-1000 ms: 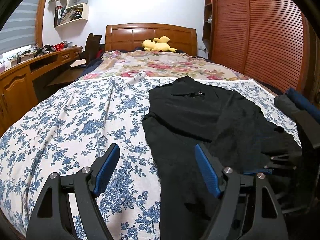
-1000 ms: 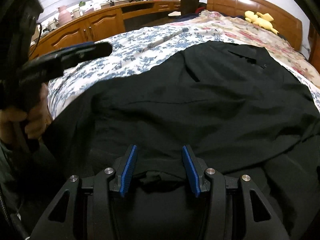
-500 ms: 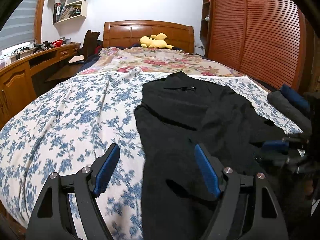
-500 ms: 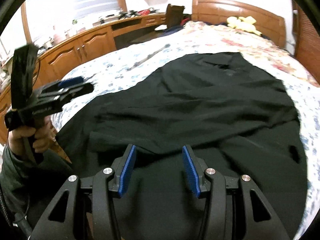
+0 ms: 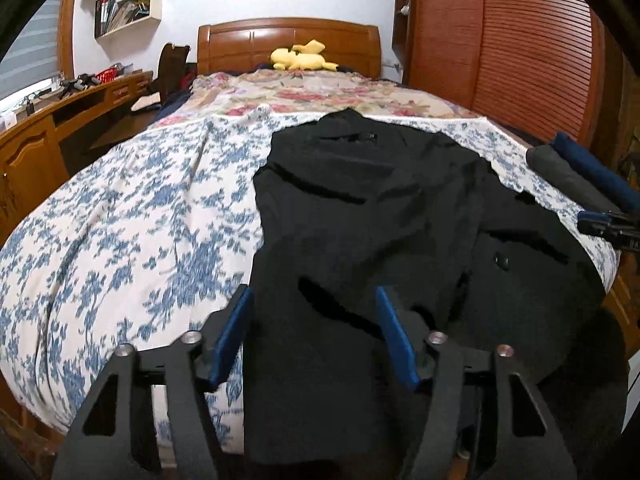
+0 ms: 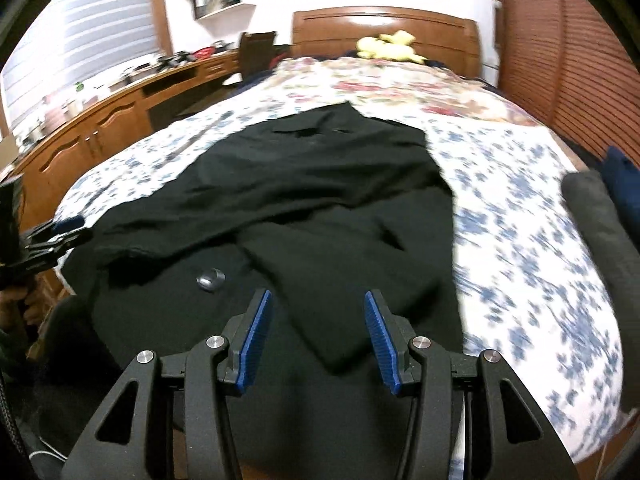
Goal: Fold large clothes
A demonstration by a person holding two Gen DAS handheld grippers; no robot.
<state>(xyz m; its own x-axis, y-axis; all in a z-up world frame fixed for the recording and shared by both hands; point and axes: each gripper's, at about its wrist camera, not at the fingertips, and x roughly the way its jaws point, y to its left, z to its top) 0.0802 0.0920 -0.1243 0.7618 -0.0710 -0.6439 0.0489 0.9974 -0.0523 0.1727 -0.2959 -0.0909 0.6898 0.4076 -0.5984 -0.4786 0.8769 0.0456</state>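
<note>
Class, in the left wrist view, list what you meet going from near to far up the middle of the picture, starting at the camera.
Left gripper, jaws closing with nothing pinched yet → black coat → blue-flowered sheet → red-flowered blanket → yellow plush toy → wooden headboard.

Left gripper [image 5: 312, 332] hovering over a black garment [image 5: 384, 216] on the bed [image 5: 132, 220].

Its blue-padded jaws are closing above the garment's near hem, gripping nothing; the right gripper [image 5: 608, 226] is showing at the right edge.
</note>
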